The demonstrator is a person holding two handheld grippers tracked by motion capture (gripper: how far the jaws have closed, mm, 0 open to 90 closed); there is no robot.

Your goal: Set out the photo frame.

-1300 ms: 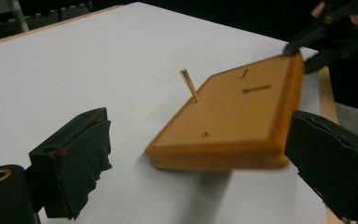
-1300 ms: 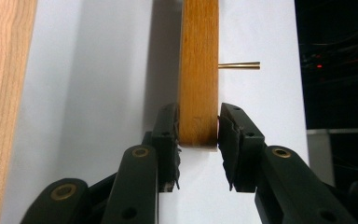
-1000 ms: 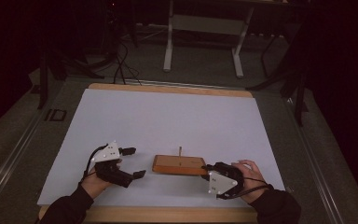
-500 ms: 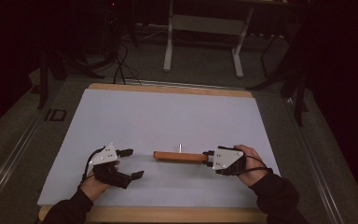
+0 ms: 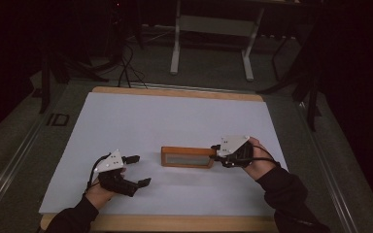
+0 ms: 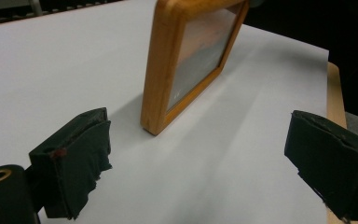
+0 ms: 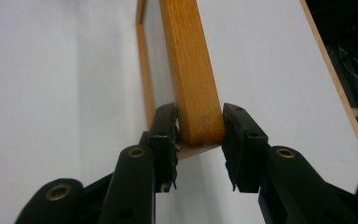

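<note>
Near the front left corner of the tabletop (image 5: 175, 91), on the white sheet (image 5: 175, 116) that covers it, the left gripper (image 5: 142, 170) rests with its jaws wide apart and nothing between them. It points towards the picture frame (image 5: 187, 158) and is well clear of it.

Right of it, about midway along the front half of the sheet, the wooden frame stands on one long edge. Its long axis runs left to right, roughly parallel to the front edge of the tabletop. Its glazed face turns towards that front edge and the person. The top appears to lean back a little towards the far edge.

At the frame's right end, the right gripper (image 5: 217, 151) clamps it, one pad on the front face and one on the back. These jaws have just eased apart slightly, yet the pads look to be touching the wood on both sides.

The job looks to be standing the frame up, and the raising seems done. What remains, I judge, is making it stand unaided and letting go. I cannot tell whether a prop at the back is out.
</note>
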